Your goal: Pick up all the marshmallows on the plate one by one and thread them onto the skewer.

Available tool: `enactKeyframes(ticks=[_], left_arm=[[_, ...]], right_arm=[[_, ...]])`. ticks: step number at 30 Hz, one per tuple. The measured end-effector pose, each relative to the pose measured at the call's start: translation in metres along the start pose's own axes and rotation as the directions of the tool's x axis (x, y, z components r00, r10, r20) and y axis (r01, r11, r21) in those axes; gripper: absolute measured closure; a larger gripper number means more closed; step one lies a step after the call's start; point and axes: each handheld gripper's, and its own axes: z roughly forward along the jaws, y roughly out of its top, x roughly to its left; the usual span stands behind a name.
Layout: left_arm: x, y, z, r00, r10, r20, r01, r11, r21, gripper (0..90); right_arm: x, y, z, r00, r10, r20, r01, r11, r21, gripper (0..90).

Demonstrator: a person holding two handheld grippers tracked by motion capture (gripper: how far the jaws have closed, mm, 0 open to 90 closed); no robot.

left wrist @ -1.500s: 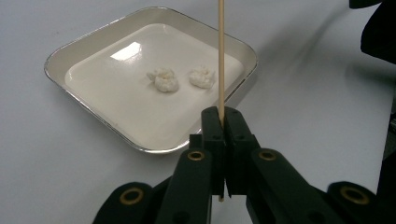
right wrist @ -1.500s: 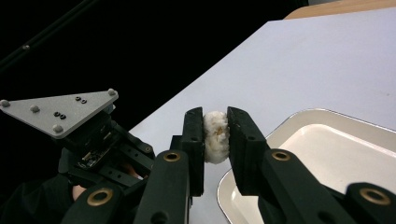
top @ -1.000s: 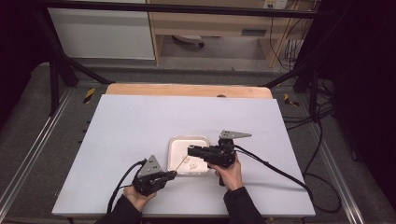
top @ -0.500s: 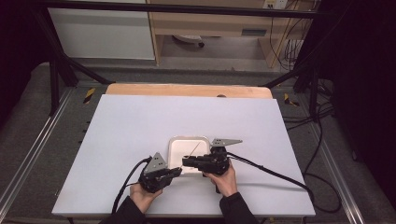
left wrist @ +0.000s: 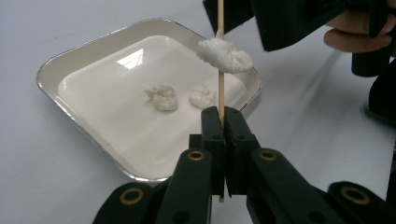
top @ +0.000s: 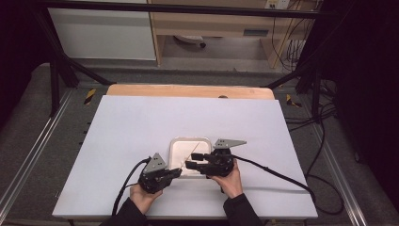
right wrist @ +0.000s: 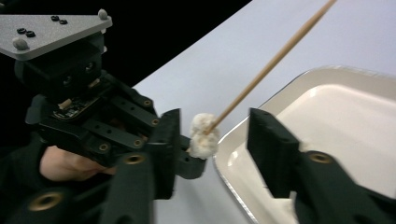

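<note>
Down on the white table (top: 141,122) sits a foil-rimmed tray (left wrist: 93,46) with two white lumps (left wrist: 180,97) in it. Just beside its near edge, the left gripper (left wrist: 220,122) is clamped on a wooden skewer (left wrist: 220,79) bearing a third white lump (left wrist: 224,55). The right gripper (right wrist: 210,135) has just been opening; its jaws stand apart around that lump without pressing it.

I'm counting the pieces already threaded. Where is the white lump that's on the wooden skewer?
In the left gripper view the white lump sits partway up the skewer, above the left gripper that clamps it, over the tray's near corner.
</note>
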Motion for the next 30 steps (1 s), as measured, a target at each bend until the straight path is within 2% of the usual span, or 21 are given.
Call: enactKeyframes(ticks=[1,2,4,5,11,19,23,24,30], left_arm=[[0.001,-0.001,-0.002,1.0,-0.001,-0.004,0.001,1.0,-0.002,88.5],[0.002,-0.001,-0.003,1.0,-0.005,-0.006,0.005,1.0,-0.002,88.5],[0.005,-0.001,-0.007,0.9999,-0.009,-0.01,0.009,1.0,-0.004,88.5],[0.006,-0.002,-0.008,0.9999,-0.013,-0.01,0.013,0.9999,-0.005,88.5],[0.01,-0.004,-0.013,0.9996,-0.024,-0.015,0.024,0.9997,0.002,88.5],[0.013,-0.007,-0.015,0.9997,-0.024,-0.01,0.024,0.9995,0.019,88.5],[0.014,-0.009,-0.016,0.9997,-0.022,-0.008,0.022,0.9994,0.026,88.5],[0.014,-0.009,-0.016,0.9997,-0.021,-0.008,0.022,0.9994,0.026,88.5],[0.015,-0.012,-0.018,0.9996,-0.03,0.001,0.03,0.9993,0.023,88.4]], right_arm=[[0.0,0.0,0.0,1.0,0.0,0.0,0.0,1.0,0.0,46.5],[-0.001,0.003,-0.004,0.9985,-0.036,0.041,0.035,0.999,0.009,38.2],[-0.003,0.005,-0.006,0.9951,-0.059,0.079,0.058,0.998,0.012,31.7],[-0.003,0.005,-0.006,0.9951,-0.059,0.079,0.058,0.998,0.012,31.7],[-0.011,0.008,-0.006,0.9843,-0.105,0.142,0.096,0.993,0.069,19.1],[-0.018,0.009,-0.004,0.9715,-0.136,0.195,0.116,0.987,0.11,7.9],[-0.022,0.003,0.002,0.9639,-0.159,0.214,0.125,0.979,0.162,5.9],[-0.024,0.001,0.004,0.9626,-0.154,0.223,0.115,0.977,0.18,4.9],[-0.025,-0.003,0.009,0.9629,-0.163,0.215,0.12,0.973,0.197,8.1]])
